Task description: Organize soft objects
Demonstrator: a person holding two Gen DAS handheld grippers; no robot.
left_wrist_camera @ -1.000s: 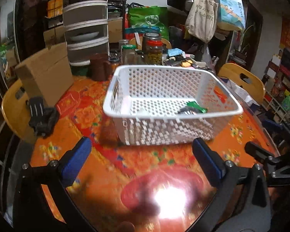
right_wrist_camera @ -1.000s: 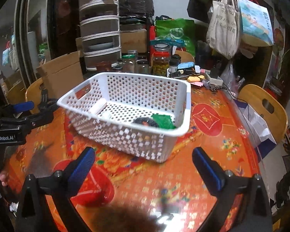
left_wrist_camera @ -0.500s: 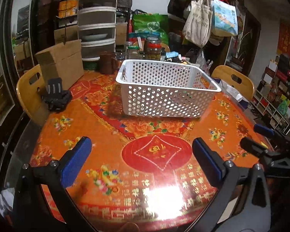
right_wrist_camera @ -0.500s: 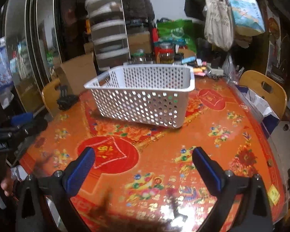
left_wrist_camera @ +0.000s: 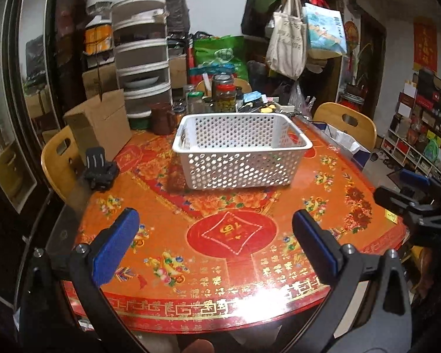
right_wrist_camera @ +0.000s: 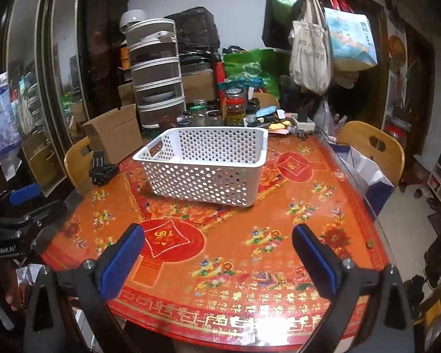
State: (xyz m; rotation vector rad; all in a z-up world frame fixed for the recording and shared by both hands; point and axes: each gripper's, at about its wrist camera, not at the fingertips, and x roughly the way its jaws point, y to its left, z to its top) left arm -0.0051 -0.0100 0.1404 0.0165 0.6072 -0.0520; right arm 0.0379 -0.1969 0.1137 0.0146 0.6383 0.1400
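A white perforated basket (left_wrist_camera: 241,150) stands on the red and orange table (left_wrist_camera: 232,235), also in the right wrist view (right_wrist_camera: 203,164). Its contents are hidden behind its walls from here. My left gripper (left_wrist_camera: 216,247) is open and empty, held back over the table's near edge, well short of the basket. My right gripper (right_wrist_camera: 219,260) is open and empty, also over the near edge. Each gripper shows at the side of the other's view (left_wrist_camera: 408,200) (right_wrist_camera: 20,206).
A black clamp-like object (left_wrist_camera: 100,170) lies at the table's left edge by a cardboard box (left_wrist_camera: 103,123). Jars (left_wrist_camera: 225,97) and clutter crowd the far side. Wooden chairs (left_wrist_camera: 347,123) stand left and right. A drawer tower (left_wrist_camera: 144,61) stands behind.
Both grippers have pulled back from the basket toward the table's near edge and risen. The basket now looks smaller and farther. Both stay open and empty.
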